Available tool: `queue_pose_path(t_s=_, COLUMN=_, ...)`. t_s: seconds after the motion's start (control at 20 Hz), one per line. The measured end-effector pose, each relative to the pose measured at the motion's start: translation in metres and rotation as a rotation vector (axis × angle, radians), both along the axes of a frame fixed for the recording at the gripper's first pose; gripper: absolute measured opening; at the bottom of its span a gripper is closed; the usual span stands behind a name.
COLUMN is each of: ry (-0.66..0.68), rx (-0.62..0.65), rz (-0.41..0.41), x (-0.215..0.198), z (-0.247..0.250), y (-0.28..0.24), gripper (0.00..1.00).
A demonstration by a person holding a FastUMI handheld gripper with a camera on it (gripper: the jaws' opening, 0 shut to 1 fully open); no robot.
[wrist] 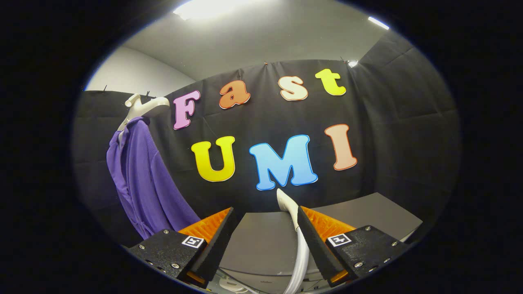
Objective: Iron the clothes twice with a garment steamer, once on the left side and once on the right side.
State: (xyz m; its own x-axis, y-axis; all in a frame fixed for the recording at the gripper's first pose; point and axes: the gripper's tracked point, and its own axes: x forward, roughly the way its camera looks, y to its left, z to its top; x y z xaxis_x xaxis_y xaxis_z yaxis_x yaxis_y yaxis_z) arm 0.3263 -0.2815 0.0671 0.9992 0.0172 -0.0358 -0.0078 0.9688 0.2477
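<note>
Standing upright by the open gripper (pixel 264 228), steamer (pixel 295 232) points up.

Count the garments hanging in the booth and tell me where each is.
1. A purple garment hangs on a white hanger against the black wall, beyond and to the left of the open gripper. Its folds could hide another layer.

I observe the gripper (pixel 265 228) level and facing forward, its two fingers (pixel 216 241) spread wide apart with a clear gap between them, the jaws parted and neither pad pressing on anything.
</note>
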Motion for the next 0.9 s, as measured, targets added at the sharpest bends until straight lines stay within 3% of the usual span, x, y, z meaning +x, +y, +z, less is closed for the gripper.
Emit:
queue_pose_path(t_s=0.35, ry=0.083, rx=0.102, rz=0.032, x=0.074, z=-0.022, y=-0.038, gripper=0.94)
queue_pose_path(t_s=0.9, ry=0.369, rx=0.475, rz=0.119, x=0.142, z=-0.092, y=-0.060, gripper=0.94)
